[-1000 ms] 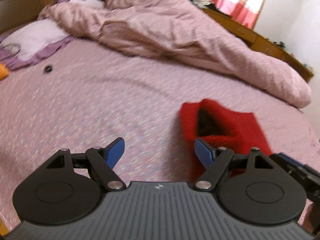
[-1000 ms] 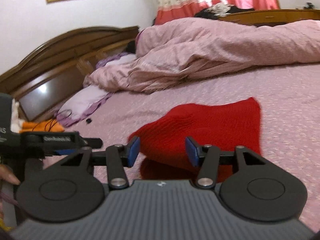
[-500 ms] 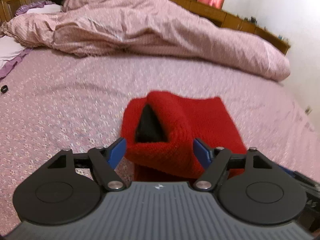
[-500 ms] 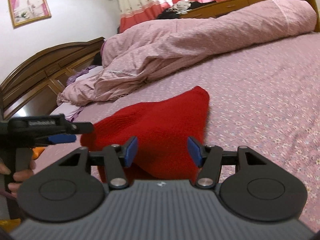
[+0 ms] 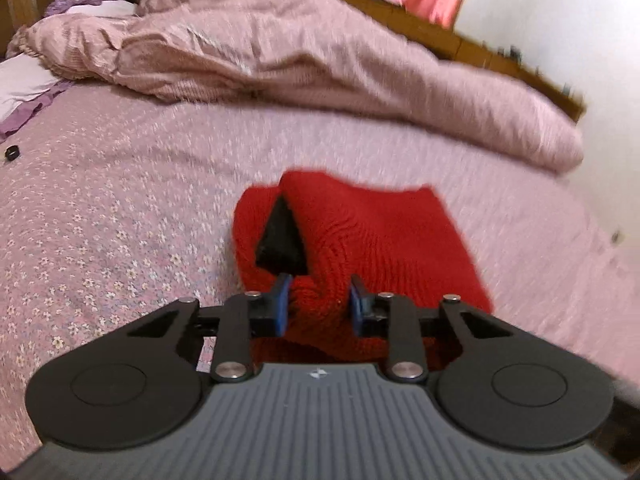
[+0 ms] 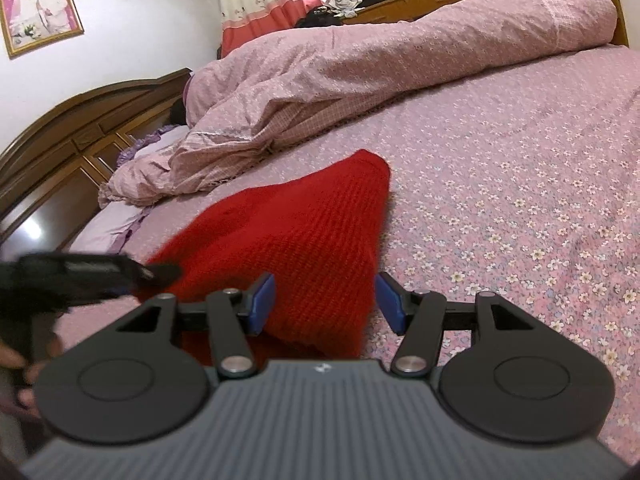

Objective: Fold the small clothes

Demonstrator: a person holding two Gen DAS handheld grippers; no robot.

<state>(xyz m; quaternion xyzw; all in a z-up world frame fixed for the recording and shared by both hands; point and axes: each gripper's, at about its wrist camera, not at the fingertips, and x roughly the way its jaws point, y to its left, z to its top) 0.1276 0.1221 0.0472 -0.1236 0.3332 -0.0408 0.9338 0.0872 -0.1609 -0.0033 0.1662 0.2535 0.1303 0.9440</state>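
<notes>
left wrist: low, close, facing bed's far side | right wrist: facing headboard point(image 6: 60, 128) | shared: red knit garment point(image 5: 380, 232)

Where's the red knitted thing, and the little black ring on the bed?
red knitted garment point(image 5: 384, 236): left wrist view, middle of its top layer.
black ring point(image 5: 12, 153): left wrist view, its rim.

Left gripper point(image 5: 319, 306): dark grey ribbed housing with a small pale logo at its front edge, two round black discs either side, black linkage arms with silver screw heads, blue pads point(image 5: 281, 300) on the jaws. Right gripper point(image 6: 325, 304): same build, same blue pads point(image 6: 262, 300). A hand point(image 6: 18, 368) shows blurred at the left edge.
</notes>
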